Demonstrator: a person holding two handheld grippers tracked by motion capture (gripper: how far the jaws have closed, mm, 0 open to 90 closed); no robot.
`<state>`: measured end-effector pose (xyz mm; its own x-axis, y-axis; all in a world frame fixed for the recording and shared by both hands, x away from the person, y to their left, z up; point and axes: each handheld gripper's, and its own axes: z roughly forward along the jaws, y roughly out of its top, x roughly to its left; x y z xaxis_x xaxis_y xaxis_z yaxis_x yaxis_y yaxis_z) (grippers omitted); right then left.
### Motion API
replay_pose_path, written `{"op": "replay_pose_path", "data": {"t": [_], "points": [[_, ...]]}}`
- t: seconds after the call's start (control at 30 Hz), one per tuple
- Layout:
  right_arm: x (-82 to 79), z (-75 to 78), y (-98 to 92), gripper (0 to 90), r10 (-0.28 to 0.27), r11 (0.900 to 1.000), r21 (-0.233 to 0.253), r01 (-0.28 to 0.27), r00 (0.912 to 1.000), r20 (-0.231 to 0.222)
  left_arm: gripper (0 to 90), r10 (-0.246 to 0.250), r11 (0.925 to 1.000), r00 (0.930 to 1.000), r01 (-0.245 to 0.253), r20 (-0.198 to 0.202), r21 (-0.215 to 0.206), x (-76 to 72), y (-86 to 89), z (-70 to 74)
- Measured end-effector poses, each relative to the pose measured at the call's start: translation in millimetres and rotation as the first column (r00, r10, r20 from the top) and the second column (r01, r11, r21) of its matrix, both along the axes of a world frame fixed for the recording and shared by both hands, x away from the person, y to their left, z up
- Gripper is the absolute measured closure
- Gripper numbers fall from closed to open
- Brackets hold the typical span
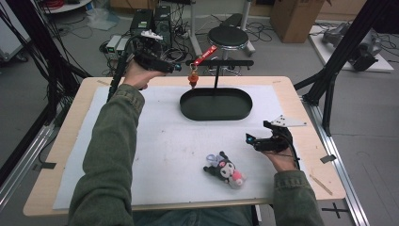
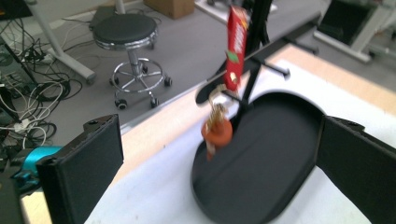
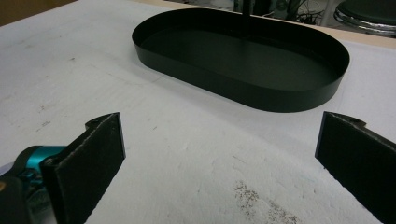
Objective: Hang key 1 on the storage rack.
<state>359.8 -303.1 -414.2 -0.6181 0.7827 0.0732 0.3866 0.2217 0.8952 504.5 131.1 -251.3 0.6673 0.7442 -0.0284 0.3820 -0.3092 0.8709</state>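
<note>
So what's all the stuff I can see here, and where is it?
Tray: one, black, oval, far middle of the mat.
Stand: one, black, a post with a crossbar rising from the tray.
Keychain: one, red tag with orange charm, hanging from the stand's left end.
Plush: one, black, white and pink, lying on the near mat.
Mat: one, white, covering the table.
Table: one, pale wood.
Stool: one, black seat, on the floor beyond the table.
Left tongs: one pair, black, open, by the keychain.
Right tongs: one pair, black, open, above the mat right of the plush.
</note>
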Motion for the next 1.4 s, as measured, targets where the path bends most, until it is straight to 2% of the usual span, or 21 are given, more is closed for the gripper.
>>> {"op": "replay_pose_path", "data": {"t": [0.23, 0.47, 0.53, 0.6, 0.73, 0.93, 1.13, 1.23, 1.4], "points": [[-1.2, 0.3, 0.9, 0.4, -0.002, 1.0, -0.003, 0.002, 1.0, -0.008, 1.8, 0.013, 0.9999, 0.9999, -0.013, 0.003, -0.004, -17.2, 18.1, -8.5], [-1.6, -0.1, 1.9, 0.4, -0.003, 1.0, -0.014, 0.003, 0.9999, -0.011, 1.9, 0.049, 0.9988, 0.9988, -0.049, -0.004, 0.001, -37.3, 42.1, -16.6], [-1.6, -0.1, 2.0, 0.4, -0.001, 1.0, -0.018, 0.001, 1.0, -0.007, 2.4, 0.057, 0.9983, 0.9983, -0.057, -0.011, -0.008, -43.4, 50.5, -17.8], [-1.8, -0.2, 2.2, 0.4, -0.004, 1.0, -0.022, 0.003, 0.9999, -0.01, 2.4, 0.068, 0.997, 0.9977, -0.068, -0.01, -0.037, -48.9, 57.6, -17.4], [-3.1, 0.1, 3.2, 0.4, -0.008, 1.0, -0.028, 0.008, 0.9999, -0.011, 2.4, 0.084, 0.9952, 0.9964, -0.084, -0.009, -0.049, -58.8, 69.2, -18.2], [-3.8, 0.0, 3.4, 0.4, -0.011, 0.999, -0.037, 0.01, 0.9998, -0.018, 2.4, 0.104, 0.9938, 0.9944, -0.104, -0.018, -0.039, -74.4, 84.5, -26.1], [-3.7, -0.4, 3.8, 0.4, -0.007, 0.999, -0.042, 0.006, 0.9999, -0.015, 2.4, 0.1, 0.995, 0.9943, -0.1, -0.036, 0.006, -86.5, 91.9, -36.4], [-3.5, -0.7, 4.4, 0.4, -0.006, 0.999, -0.043, 0.006, 0.9999, -0.014, 2.4, 0.1, 0.9948, 0.9933, -0.099, -0.058, 0.026, -91.4, 94.3, -42.7], [-2.8, -1.1, 4.3, 0.4, -0.006, 0.999, -0.043, 0.005, 0.9999, -0.014, 2.4, 0.115, 0.9932, 0.9884, -0.112, -0.1, 0.032, -106.0, 106.4, -66.2]]}}
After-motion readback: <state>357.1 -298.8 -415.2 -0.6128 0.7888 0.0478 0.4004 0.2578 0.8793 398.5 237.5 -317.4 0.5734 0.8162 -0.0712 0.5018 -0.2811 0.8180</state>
